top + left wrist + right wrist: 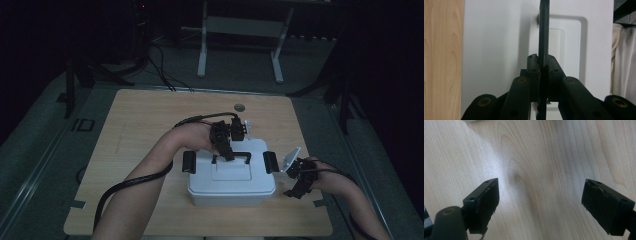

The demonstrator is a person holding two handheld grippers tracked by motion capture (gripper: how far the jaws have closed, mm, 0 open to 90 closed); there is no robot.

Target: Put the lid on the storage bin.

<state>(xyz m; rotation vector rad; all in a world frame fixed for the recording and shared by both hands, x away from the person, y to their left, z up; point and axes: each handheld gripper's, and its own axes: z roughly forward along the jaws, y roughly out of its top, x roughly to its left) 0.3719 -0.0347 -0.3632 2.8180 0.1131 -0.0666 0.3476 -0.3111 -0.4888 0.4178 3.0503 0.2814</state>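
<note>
Gripping the thin black carry handle [232, 154] of a white lidded box [231, 186], the left gripper [226, 151] reaches in from the far side of the lid, its two black jaws pressed together on the bar. Seen in the left gripper view, the handle [543, 32] runs edge-on between the pads and on across the recessed panel in the white lid [496, 45], raised off that recess. The box sits on the near half of a pale wooden table [145, 120], slightly right of centre and close to the person's edge, with a black latch [189, 162] on its left end and another black latch [270, 161] on its right end. The person's left forearm [145, 175] comes up from the bottom of the high view to the box, a black cable [117, 190] trailing alongside it. To the right of the box, just off its right-hand latch, the right gripper [298, 186] hangs low over bare tabletop; in the right gripper view its jaws stand spread wide, nothing between them but wood grain [541, 170]. A grey plate [291, 160] sits on top of that gripper. Beyond the table, a white metal frame [240, 30] stands on the dark floor.
</note>
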